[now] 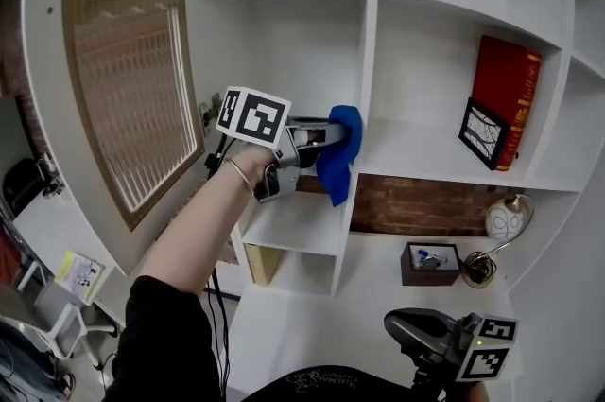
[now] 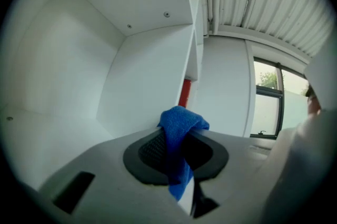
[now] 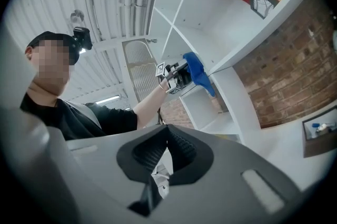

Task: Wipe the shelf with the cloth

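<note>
Nearest, at the bottom right of the head view, the right gripper (image 1: 406, 326) is held low, well apart from the work. In its own view the ribbed pads of the right gripper (image 3: 167, 137) are pressed together with nothing between them.

From the lower left of the head view a bare forearm (image 1: 198, 230) in a black sleeve, with a thin bracelet (image 1: 241, 175) at the wrist, reaches up toward the middle of the frame. It carries the left gripper (image 1: 333, 137), its marker cube facing the camera. The jaws pinch a blue cloth (image 1: 340, 154). In the left gripper view the cloth (image 2: 179, 128) is bunched above the pads of the left gripper (image 2: 176, 148) and a tail of it hangs down below them.

The cloth sits at the centre of the head view, at the front edge of the upright divider (image 1: 367, 60) of the white shelf unit (image 1: 444, 168), where a shelf board meets it. Whether it presses on the surface cannot be told.

Beyond, in the compartment at right centre, a red book (image 1: 509, 93) stands upright with a black framed picture (image 1: 482, 133) leaning against it. Below that runs a brick panel (image 1: 416, 206), and lower still stands a small dark box (image 1: 430, 263). A latticed panel (image 1: 123, 50) fills the upper left.
</note>
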A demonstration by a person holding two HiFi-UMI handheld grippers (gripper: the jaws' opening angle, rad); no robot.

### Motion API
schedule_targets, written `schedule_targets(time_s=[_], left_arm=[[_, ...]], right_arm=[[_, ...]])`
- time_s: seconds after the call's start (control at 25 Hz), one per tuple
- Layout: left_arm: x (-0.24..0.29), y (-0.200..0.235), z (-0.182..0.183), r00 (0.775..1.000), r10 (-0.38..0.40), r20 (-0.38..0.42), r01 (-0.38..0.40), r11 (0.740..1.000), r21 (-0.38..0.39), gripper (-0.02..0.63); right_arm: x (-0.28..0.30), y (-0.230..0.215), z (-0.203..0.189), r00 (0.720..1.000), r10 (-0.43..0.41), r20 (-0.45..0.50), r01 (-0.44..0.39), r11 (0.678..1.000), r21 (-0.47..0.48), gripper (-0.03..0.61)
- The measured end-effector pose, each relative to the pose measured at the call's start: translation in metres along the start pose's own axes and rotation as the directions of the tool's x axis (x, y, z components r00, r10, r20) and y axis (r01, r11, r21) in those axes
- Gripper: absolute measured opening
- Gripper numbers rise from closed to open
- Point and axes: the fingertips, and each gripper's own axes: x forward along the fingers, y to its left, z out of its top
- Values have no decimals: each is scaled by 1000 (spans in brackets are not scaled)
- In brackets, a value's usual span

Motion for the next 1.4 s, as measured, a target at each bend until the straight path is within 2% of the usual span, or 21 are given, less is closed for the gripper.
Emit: schedule_targets(time_s=[0.04,0.08,0.12,0.16,0.2,0.24,0.28,0.32,0.36,0.44,0.52,0.6,0.68,0.8,0.96,1.0,1.04,1.16,1.2,1.28,1.4], left_arm=[[-2,-7,4,1000,-15,2,15,1000,26,61],[-4,-10,12,1000,11,1,-11,996,83,61],[-6,-6,21,996,87,-5,-84,981,175,61],[-7,5,30,979,205,-14,-192,936,296,63],[-9,22,39,939,343,-18,-303,854,424,63],[-10,40,45,885,465,-15,-386,753,532,63],[-9,58,49,833,554,-14,-435,669,603,63],[-7,74,50,793,609,-20,-459,619,638,63],[-3,87,49,769,638,-31,-470,598,649,63],[5,106,46,748,662,-51,-472,584,660,64],[16,118,44,750,658,-66,-456,586,670,66],[28,122,43,777,624,-79,-440,629,641,65],[32,126,42,793,603,-89,-437,664,606,63],[34,132,39,799,592,-102,-431,683,590,63],[35,131,25,755,644,-128,-443,643,625,63],[34,127,21,751,646,-137,-438,643,628,61],[33,122,17,758,635,-150,-427,657,621,60],[28,97,4,803,567,-185,-382,727,571,58],[26,89,-1,811,552,-191,-367,736,570,58],[23,76,-9,814,546,-199,-340,725,598,58],[17,58,-20,806,556,-204,-311,690,653,58]], right_arm=[[-1,1,0,1000,-4,4,4,1000,1,9],[-2,2,-1,1000,-9,8,9,1000,1,9],[-3,3,-1,1000,-14,13,14,1000,0,9],[-5,4,0,1000,-20,20,20,1000,-2,9],[-8,5,0,999,-27,29,28,1000,-5,9],[-11,6,1,999,-37,40,37,999,-6,9],[-16,6,2,997,-49,52,49,999,-4,9],[-21,6,2,996,-64,66,64,998,0,9],[-27,6,2,994,-81,80,81,997,7,9],[-38,5,1,988,-115,107,113,993,19,9],[-49,4,1,980,-147,133,144,989,30,9],[-59,3,1,972,-178,156,174,984,41,9],[-69,1,0,963,-207,172,201,978,50,9],[-81,-3,-1,950,-244,197,234,970,74,9],[-81,0,-5,951,-245,189,234,969,80,9],[-78,2,-6,955,-238,176,229,971,68,9],[-75,4,-6,958,-234,167,227,972,58,9],[-73,5,-3,957,-234,173,227,972,57,9],[-70,5,-2,957,-229,176,222,973,60,9],[-61,7,-2,965,-206,165,199,978,56,9],[-43,11,-6,978,-163,128,159,986,40,9]])
